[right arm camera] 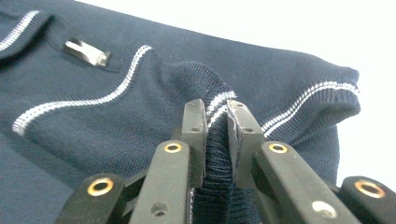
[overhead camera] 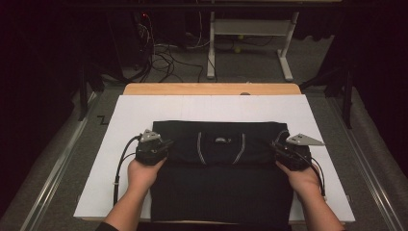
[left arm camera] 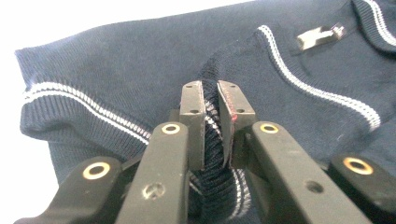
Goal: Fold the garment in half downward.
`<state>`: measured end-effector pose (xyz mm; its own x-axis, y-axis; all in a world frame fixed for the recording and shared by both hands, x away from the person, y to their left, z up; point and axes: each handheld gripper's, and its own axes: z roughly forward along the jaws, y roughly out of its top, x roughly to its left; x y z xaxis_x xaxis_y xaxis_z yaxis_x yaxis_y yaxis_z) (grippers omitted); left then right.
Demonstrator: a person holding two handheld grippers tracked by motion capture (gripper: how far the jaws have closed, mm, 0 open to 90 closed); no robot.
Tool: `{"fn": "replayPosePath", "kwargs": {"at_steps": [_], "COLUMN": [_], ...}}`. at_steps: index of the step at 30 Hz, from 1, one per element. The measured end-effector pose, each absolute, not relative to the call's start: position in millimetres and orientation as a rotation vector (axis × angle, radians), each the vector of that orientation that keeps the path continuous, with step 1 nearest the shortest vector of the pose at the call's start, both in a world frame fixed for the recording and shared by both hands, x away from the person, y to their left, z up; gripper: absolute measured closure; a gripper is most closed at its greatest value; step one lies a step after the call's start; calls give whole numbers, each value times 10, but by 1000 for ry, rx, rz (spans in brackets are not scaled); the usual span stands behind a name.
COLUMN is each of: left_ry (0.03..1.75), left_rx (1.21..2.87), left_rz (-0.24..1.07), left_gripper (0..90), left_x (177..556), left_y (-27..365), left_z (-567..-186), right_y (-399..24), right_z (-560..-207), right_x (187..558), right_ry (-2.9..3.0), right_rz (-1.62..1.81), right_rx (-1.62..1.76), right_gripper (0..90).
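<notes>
Forearms enter from the near edge as we pinch a dark navy sweater (overhead camera: 219, 163) at both sides. Our left hand-held gripper (left arm camera: 211, 100) has its jaws clamped on a ribbed, white-striped fold of the knit; our right hand-held gripper (right arm camera: 216, 119) grips a matching fold likewise. We see the sweater lying flat on a white sheet (overhead camera: 134, 110) over the wooden surface (overhead camera: 211, 89), its collar folded, between our two hands.
</notes>
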<state>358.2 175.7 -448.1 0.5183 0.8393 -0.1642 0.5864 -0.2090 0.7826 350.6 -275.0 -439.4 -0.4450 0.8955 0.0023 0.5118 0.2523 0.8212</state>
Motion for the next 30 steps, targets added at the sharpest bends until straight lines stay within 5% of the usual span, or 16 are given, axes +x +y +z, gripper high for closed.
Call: {"fn": "replayPosePath", "kwargs": {"at_steps": [30], "left_ry": [1088], "left_rx": [1950], "left_rz": [338], "left_gripper": [771], "left_x": [2784], "left_y": [1913], "left_z": [-4622], "right_y": [-2824], "right_z": [-4484], "right_x": [2718], "right_ry": [2036], "right_rz": [1141], "right_rx": [1181], "right_gripper": [792]}}
